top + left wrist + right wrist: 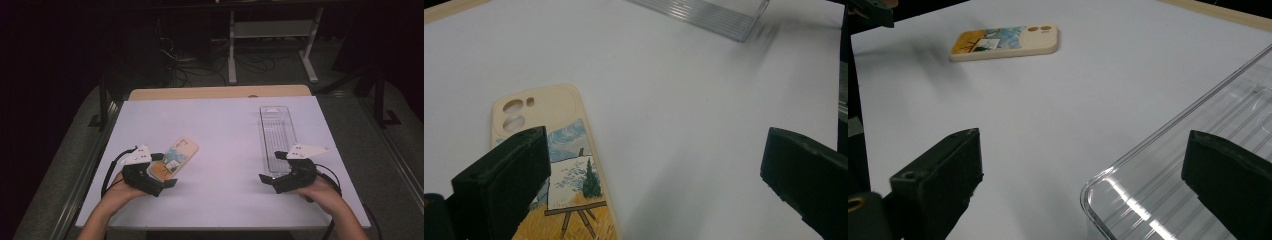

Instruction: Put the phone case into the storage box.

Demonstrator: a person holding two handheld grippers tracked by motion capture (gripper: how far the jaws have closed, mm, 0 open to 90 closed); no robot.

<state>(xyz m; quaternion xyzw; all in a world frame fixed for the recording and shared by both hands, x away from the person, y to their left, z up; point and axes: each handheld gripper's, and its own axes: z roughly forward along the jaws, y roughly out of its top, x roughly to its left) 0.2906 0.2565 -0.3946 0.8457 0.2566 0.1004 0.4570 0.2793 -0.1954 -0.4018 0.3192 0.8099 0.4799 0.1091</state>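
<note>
A cream phone case (pixel 178 154) printed with a painted landscape and easel lies flat on the white table (pixel 225 130), left of centre. My left gripper (pixel 165 171) stands open at the case's near end. In the left gripper view its left jaw overlaps the case (pixel 561 145), and bare table lies between the jaws (pixel 654 145). A long clear plastic tray (pixel 278 131) lies empty at the right. My right gripper (pixel 271 166) is open at the tray's near end. In the right gripper view (pixel 1080 145) its right jaw hangs over the tray's corner (pixel 1168 165). The case (pixel 1005 41) lies far off.
A wooden strip (pixel 220 93) runs along the table's far edge. Beyond it are a dark floor with cables and a white desk frame (pixel 272 40). The clear tray's far end (pixel 709 12) shows at the top of the left gripper view.
</note>
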